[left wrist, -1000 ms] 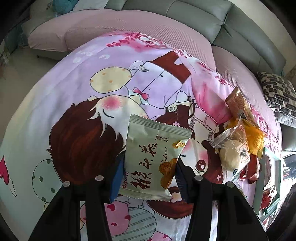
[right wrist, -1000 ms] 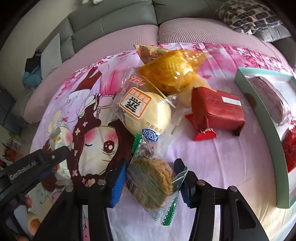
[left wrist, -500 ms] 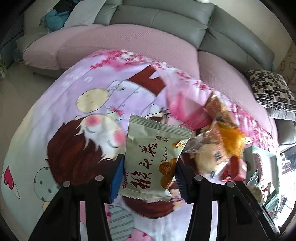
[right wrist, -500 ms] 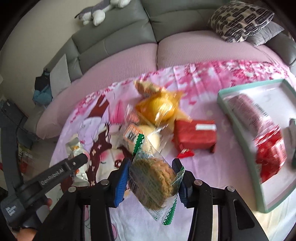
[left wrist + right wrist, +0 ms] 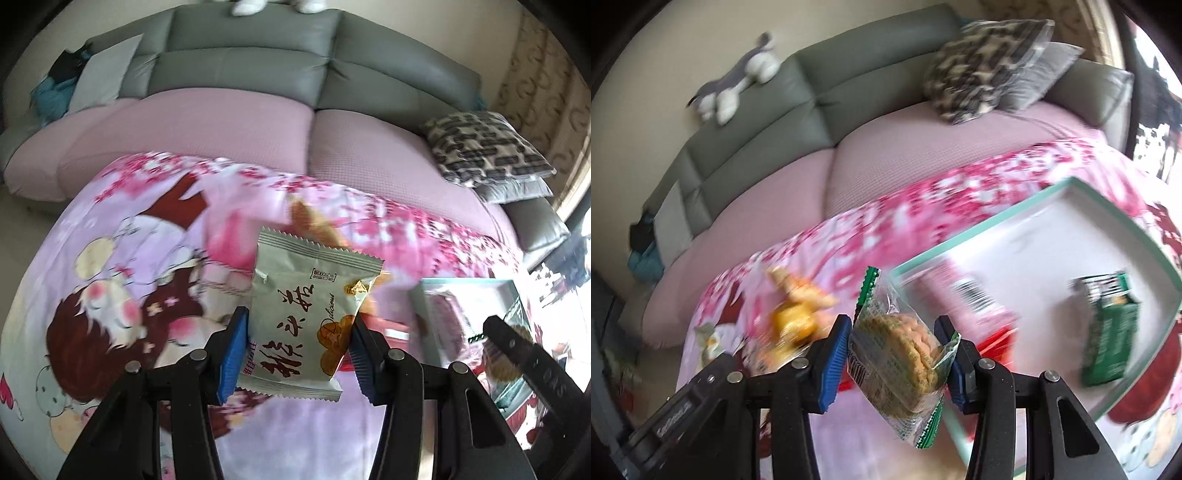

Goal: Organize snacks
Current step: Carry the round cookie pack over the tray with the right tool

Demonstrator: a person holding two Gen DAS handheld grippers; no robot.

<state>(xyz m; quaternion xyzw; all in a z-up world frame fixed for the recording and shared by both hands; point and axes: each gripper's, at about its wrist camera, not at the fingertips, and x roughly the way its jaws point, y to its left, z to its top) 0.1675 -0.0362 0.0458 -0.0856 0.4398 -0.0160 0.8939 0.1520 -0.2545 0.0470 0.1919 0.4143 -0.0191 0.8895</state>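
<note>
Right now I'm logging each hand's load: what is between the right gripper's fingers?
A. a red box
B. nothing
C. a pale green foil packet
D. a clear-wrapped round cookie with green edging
D: the right gripper pinches the clear-wrapped round cookie; the pale green foil packet is in the left gripper.

Bright daylight from the right, motion-blurred background, fisheye-warped dark corners

- Left gripper [image 5: 297, 354]: angled downward, fingers [image 5: 232, 354] clamped on a packet.
- Right gripper [image 5: 895, 360]: angled downward, fingers [image 5: 833, 360] pinching a wrapped snack.
</note>
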